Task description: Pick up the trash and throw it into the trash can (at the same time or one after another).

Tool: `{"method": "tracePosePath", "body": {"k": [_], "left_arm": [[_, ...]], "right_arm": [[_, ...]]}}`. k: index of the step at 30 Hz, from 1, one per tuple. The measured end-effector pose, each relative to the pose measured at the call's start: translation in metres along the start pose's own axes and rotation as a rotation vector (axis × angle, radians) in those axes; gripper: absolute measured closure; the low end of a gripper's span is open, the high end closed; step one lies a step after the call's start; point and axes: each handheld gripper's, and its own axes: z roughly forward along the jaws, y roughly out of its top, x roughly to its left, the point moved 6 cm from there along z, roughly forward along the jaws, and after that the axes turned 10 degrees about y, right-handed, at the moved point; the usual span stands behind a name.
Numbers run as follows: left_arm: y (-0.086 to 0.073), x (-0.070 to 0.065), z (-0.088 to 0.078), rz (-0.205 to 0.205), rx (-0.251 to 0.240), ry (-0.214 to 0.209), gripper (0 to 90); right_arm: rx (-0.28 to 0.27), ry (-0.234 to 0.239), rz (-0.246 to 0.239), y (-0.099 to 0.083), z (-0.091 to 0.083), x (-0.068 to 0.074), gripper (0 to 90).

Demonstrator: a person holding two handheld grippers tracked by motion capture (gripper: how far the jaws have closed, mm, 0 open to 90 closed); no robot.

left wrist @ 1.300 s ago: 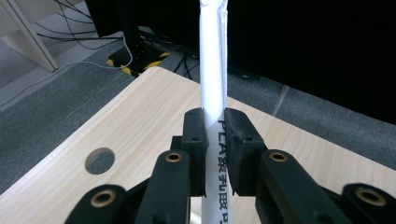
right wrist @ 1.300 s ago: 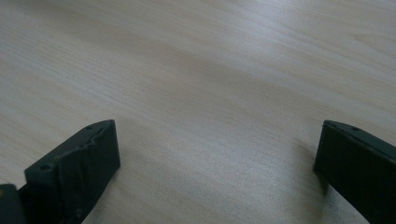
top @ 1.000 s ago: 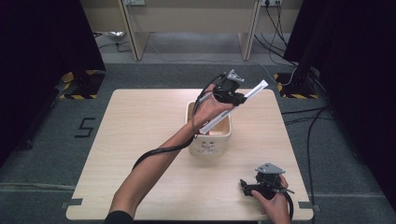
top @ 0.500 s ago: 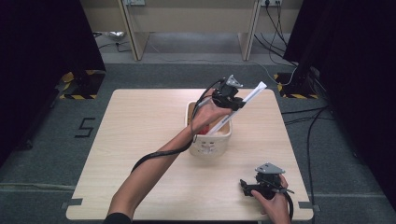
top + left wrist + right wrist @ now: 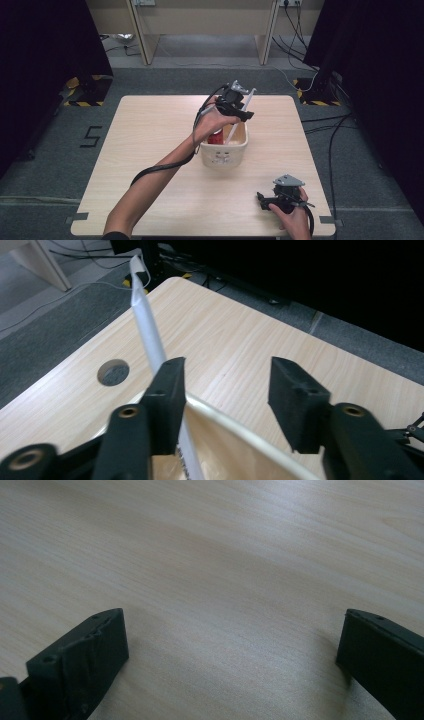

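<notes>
A long white paper-wrapped stick (image 5: 240,115) leans in the cream basket (image 5: 222,159), its lower end inside and its top sticking up past the far rim. A red item (image 5: 216,136) lies in the basket. My left gripper (image 5: 244,114) hovers over the basket's far side. Its jaws have just been opening, and in the left gripper view (image 5: 227,375) they stand apart. There the stick (image 5: 147,330) runs by the inner face of the left-hand jaw, and the other pad is clear of it. My right gripper (image 5: 262,198) rests open near the table's front right, with bare wood between its fingers (image 5: 230,625).
The wooden table (image 5: 150,130) has a round cable hole (image 5: 113,372) near its far edge. The basket rim (image 5: 240,432) curves just below the left jaws. Cables trail on the grey floor around black stands (image 5: 320,80) behind the table.
The left hand shifted left and slightly down over the basket. The stick tipped steeper, its lower end dropped into the basket, and the left jaws opened off it. The right gripper stayed still.
</notes>
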Motion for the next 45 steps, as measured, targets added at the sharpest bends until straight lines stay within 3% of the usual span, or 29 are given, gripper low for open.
{"method": "tracePosePath", "body": {"k": [12,18,34,41,45], "left_arm": [[-0.013,-0.002,-0.019,-0.009,0.032,-0.024,33.4],[-0.024,0.002,-0.033,-0.031,0.012,-0.033,30.5],[-0.074,0.025,-0.07,-0.096,-0.038,-0.022,25.7],[-0.094,0.032,-0.083,-0.09,-0.062,0.003,24.0],[-0.106,0.036,-0.091,-0.107,-0.08,-0.004,22.8]], "right_arm": [[0.0,0.0,0.0,0.0,0.0,0.0,0.2],[0.0,0.0,0.0,0.0,0.0,0.0,0.2],[-0.002,0.001,0.002,0.0,0.0,0.0,0.2],[-0.002,0.0,0.001,0.0,0.0,0.0,0.2],[-0.002,-0.001,0.001,0.0,0.0,0.0,0.2]]}}
